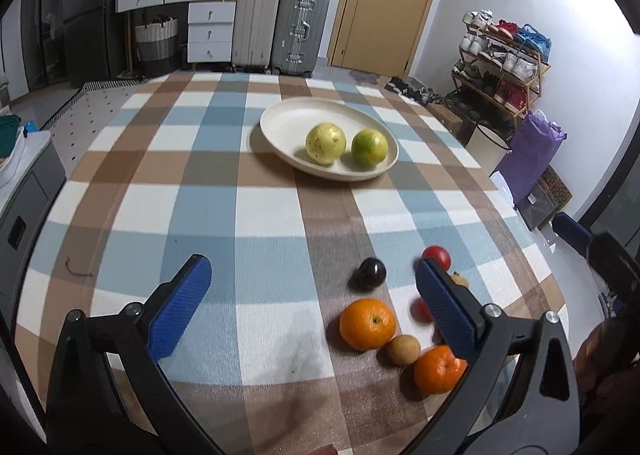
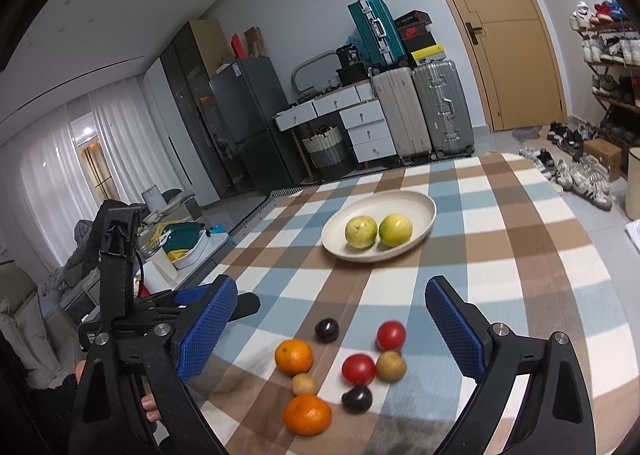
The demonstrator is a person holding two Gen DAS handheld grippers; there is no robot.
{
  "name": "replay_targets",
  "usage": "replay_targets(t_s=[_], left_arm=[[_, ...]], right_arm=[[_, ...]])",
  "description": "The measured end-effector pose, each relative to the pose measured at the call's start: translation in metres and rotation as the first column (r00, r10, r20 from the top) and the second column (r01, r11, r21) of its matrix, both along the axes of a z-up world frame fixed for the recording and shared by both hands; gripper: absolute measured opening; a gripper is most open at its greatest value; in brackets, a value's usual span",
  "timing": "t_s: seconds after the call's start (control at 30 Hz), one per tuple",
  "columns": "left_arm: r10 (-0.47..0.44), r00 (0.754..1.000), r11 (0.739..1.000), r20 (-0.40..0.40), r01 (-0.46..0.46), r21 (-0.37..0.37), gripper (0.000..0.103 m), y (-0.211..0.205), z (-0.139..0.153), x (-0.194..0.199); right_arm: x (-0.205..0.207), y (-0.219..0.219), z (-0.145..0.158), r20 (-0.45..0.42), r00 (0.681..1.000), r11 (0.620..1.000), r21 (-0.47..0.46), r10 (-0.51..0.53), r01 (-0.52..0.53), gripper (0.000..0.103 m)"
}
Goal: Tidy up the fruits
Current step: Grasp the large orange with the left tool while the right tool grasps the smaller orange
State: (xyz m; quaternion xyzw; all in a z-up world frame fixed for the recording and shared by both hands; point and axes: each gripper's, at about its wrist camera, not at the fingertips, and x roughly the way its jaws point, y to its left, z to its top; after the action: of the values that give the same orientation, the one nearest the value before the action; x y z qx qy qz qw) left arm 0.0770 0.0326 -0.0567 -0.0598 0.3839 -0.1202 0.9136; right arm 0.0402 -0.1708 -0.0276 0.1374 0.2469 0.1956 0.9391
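Left tongs point(image 1: 312, 291) and right tongs point(image 2: 332, 319) gape empty, ribbed blue pads; round fruit on smooth oval plate point(image 2: 420, 207).

You are in a lived-in home: suitcases point(image 2: 424, 111) stacked by a wooden door point(image 2: 504, 35), a loaded shoe rack point(image 1: 504, 59), a fridge point(image 2: 244, 115), white curtains point(image 2: 80, 159).

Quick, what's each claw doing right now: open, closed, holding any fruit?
Left claw: open wide, holding nothing.
Right claw: open wide, holding nothing.
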Motion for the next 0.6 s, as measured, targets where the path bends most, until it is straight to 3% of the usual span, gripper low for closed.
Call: replay_targets(t_s=[0.2,0.47,0.6], left_arm=[[-0.056,0.997,0.998,-0.056,0.058,0.031,0.102,-0.015,-0.025,0.000],[-0.081,0.992,0.996,-0.099,0.085,0.035,0.101,-0.026,-0.044,0.009],[-0.100,0.987,0.994,-0.128,0.104,0.022,0.092,-0.030,-0.052,0.014]], right_arm=[[-0.012,0.015,-0.016,-0.027,0.999,0.998,-0.056,0.024,-0.025,0.097],[-0.019,0.017,-0.027,-0.055,0.998,0.998,-0.059,0.025,-0.028,0.097],[-0.023,0.019,-0.030,-0.062,0.998,0.997,-0.069,0.032,-0.037,0.097]])
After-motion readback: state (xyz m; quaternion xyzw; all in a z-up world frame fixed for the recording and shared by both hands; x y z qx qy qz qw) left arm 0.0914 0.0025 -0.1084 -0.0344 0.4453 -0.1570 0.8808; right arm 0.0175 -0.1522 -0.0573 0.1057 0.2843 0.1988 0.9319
